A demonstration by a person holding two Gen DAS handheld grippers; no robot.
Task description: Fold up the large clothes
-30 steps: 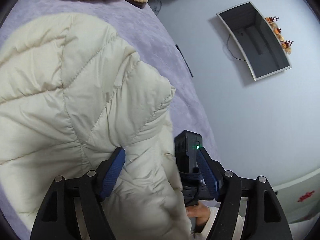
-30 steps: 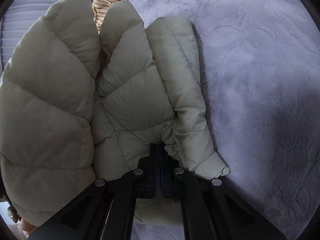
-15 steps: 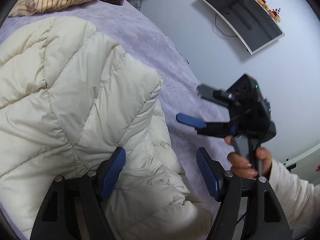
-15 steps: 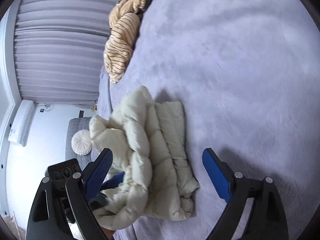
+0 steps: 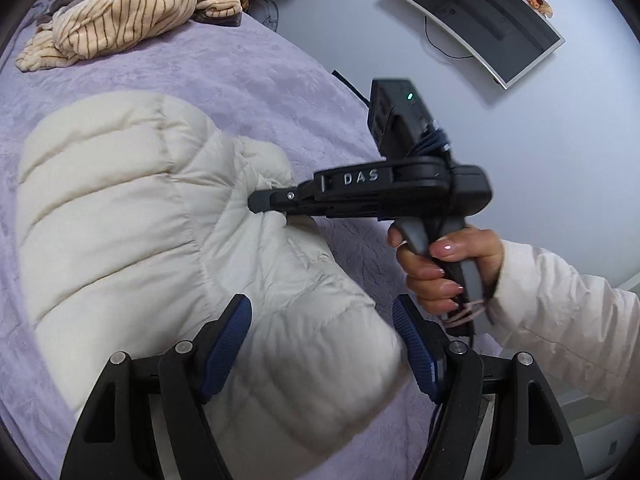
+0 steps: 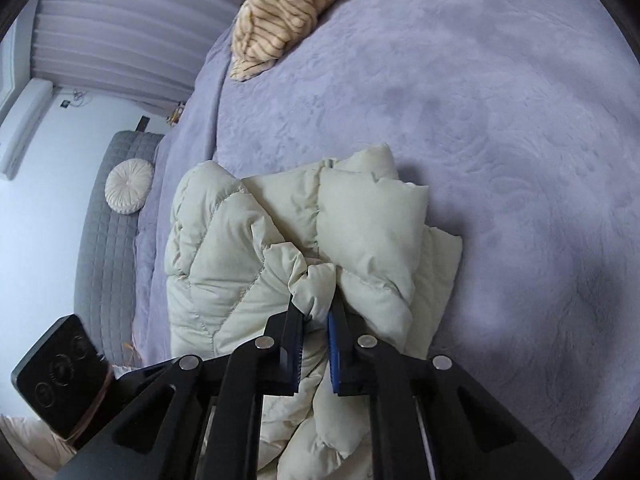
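A cream puffer jacket (image 5: 132, 216) lies bunched on the purple bedspread (image 5: 256, 80). In the right wrist view the jacket (image 6: 240, 264) fills the middle. My right gripper (image 6: 316, 312) is shut on a fold of the jacket's fabric; in the left wrist view it (image 5: 260, 202) comes in from the right and its tips press into the jacket. My left gripper (image 5: 320, 344) is open, its blue pads either side of the jacket's near edge, gripping nothing.
A striped beige garment (image 5: 116, 16) lies at the far end of the bed, also in the right wrist view (image 6: 280, 16). A wall TV (image 5: 476, 20) hangs beyond the bed. A grey bench with a round cushion (image 6: 130, 186) stands left of the bed.
The right gripper let go of the jacket, pulled back open, then came back in and shut on a fold. The left gripper stayed open and drew back a little.
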